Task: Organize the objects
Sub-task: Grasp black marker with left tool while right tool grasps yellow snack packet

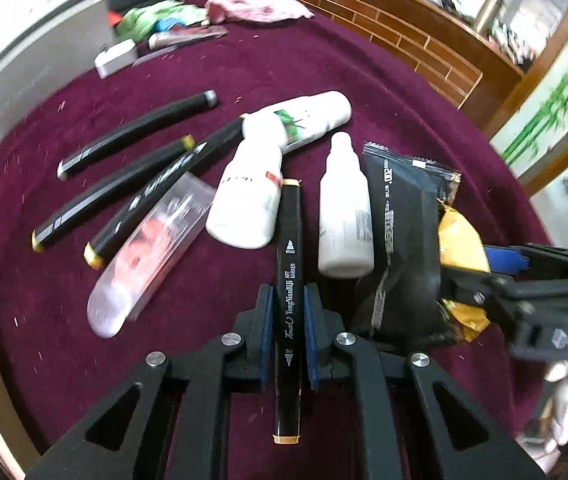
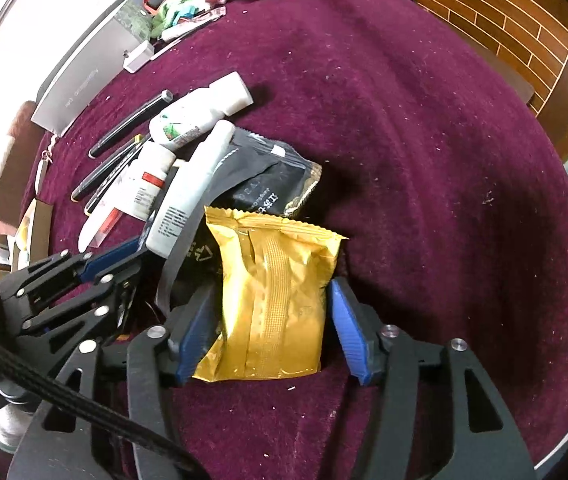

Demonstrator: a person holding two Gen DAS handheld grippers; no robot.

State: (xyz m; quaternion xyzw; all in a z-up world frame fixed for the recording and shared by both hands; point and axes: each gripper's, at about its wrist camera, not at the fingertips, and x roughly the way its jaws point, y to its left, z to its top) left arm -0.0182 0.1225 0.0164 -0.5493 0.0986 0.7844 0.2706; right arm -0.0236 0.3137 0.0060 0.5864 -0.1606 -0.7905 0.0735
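My left gripper [image 1: 288,300] is shut on a black art marker [image 1: 289,280] that points away along the fingers. Ahead lie three white bottles [image 1: 246,196], several black markers [image 1: 140,136] and a clear tube [image 1: 152,248] on the maroon cloth. A black packet [image 1: 400,216] lies right of the bottles. My right gripper [image 2: 272,312] stands wide around a gold snack packet [image 2: 276,292], with a gap at the right pad [image 2: 348,328]. The gold packet [image 1: 460,240] and right gripper [image 1: 500,264] also show in the left wrist view.
A maroon cloth [image 2: 424,160] covers the round table. A grey flat box [image 2: 88,76], a small white box [image 1: 116,58], a pink cloth [image 1: 256,6] and colourful clutter [image 1: 156,20] lie at the far edge. A wooden bench [image 1: 396,28] stands beyond.
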